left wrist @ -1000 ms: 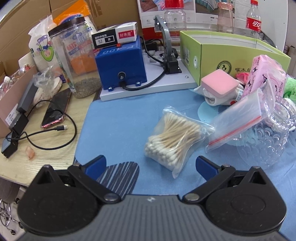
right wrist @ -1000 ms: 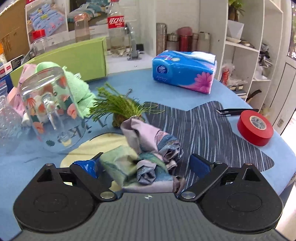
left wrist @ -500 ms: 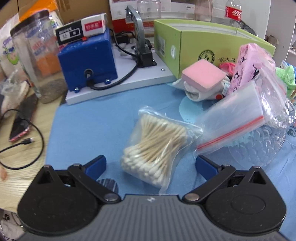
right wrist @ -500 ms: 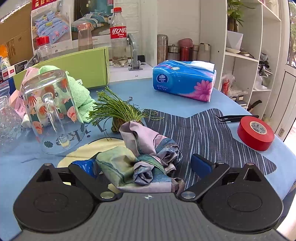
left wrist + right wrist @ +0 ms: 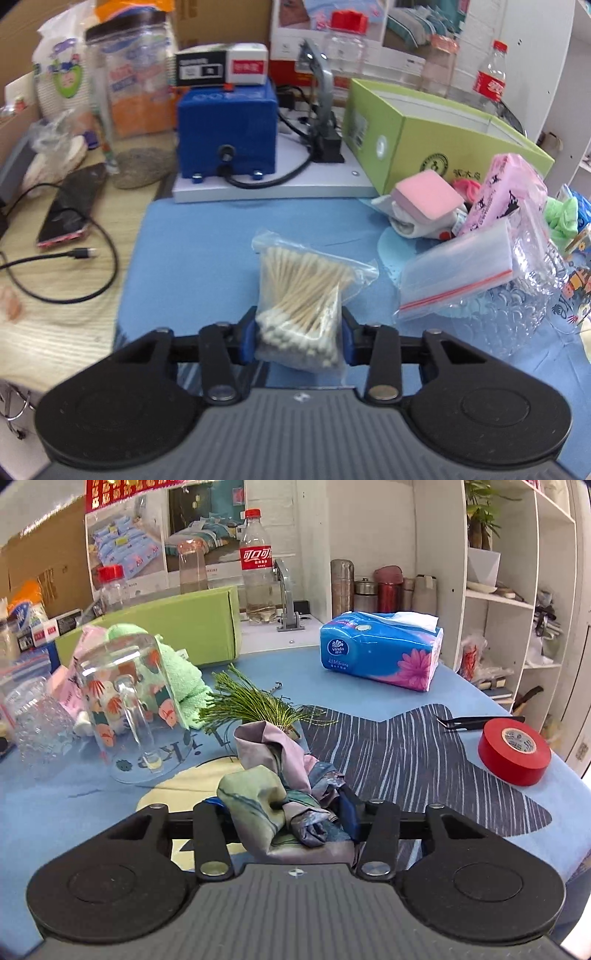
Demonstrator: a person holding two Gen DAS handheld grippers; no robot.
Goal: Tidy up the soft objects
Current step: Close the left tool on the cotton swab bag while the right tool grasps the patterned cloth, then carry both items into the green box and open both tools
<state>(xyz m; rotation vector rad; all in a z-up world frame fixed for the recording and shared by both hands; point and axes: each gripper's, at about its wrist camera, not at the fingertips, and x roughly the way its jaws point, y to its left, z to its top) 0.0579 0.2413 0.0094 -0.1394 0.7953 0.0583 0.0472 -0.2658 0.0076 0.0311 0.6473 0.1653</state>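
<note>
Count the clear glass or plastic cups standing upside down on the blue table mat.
2: a flower-printed clear mug beside the green towel, and a bumpy clear cup just left of it. Others may be hidden.

Red tape roll [image 5: 513, 750], blue tissue pack [image 5: 380, 650], green box [image 5: 436, 147]

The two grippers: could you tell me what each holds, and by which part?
Left gripper: bag of cotton swabs, by its near end. Right gripper: crumpled cloth, around its near bunch.

- One bag of cotton swabs [image 5: 301, 295]
- One crumpled cloth [image 5: 284, 794]
- One tissue pack [image 5: 380, 653], at one o'clock
- One red tape roll [image 5: 513, 751]
- Two upturned glasses [image 5: 125, 705] [image 5: 37, 723]
- One green box [image 5: 436, 147]
</note>
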